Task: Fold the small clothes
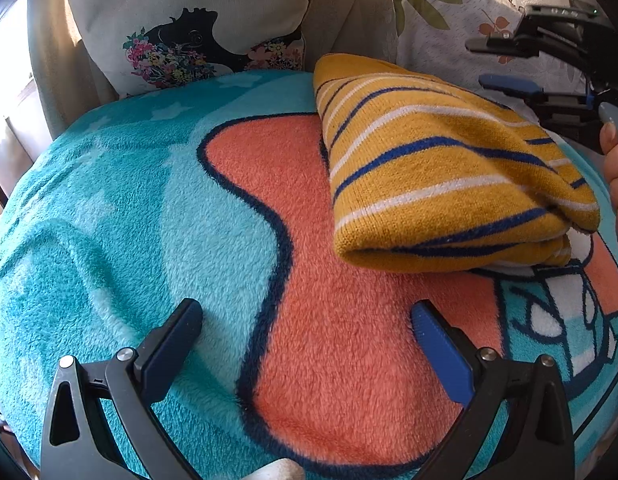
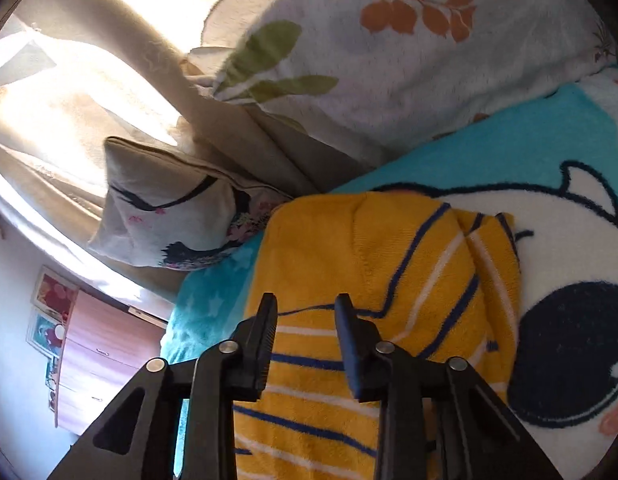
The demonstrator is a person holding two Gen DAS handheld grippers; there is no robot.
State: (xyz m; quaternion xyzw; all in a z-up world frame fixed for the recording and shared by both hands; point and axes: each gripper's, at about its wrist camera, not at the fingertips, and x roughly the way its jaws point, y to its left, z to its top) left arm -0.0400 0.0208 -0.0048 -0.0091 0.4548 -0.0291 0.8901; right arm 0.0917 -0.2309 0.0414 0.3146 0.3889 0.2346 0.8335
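Note:
A folded yellow knit garment [image 1: 437, 168] with blue and white stripes lies on a teal and orange fleece blanket [image 1: 149, 208]. My left gripper [image 1: 307, 316] is wide open and empty, low over the blanket, in front and left of the garment. My right gripper [image 1: 505, 64] shows at the far right of the left wrist view, above the garment's far side, fingers apart. In the right wrist view the right gripper [image 2: 305, 308] hovers over the garment [image 2: 349, 264], part open, holding nothing.
A white pillow with a black silhouette and flowers [image 1: 197, 24] and a leaf-print pillow [image 1: 441, 20] lean at the back against beige curtains [image 2: 109, 92]. A wooden cabinet [image 2: 97, 360] stands beyond the bed's edge. The person's hand [image 1: 617, 176] is at the right edge.

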